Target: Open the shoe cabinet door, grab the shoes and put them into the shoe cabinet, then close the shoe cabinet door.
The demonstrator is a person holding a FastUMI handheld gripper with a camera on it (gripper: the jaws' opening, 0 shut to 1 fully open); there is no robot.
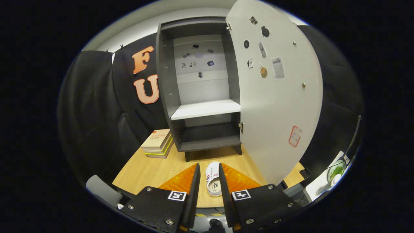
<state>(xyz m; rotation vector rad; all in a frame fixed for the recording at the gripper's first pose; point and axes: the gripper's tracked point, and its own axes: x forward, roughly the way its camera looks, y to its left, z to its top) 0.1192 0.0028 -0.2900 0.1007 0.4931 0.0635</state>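
While the gripper is hanging over the wooden table, its fingers are standing apart around a white slip-on shoe, not visibly pressing it. Its long axis is running toward the cabinet, whose flat pale door is swinging wide open. Books are lying beside it.

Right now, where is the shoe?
In the gripper view, the white shoe lies on the wooden table, between the open hand-held gripper's fingers, just in front of the shoe cabinet, whose door stands open.
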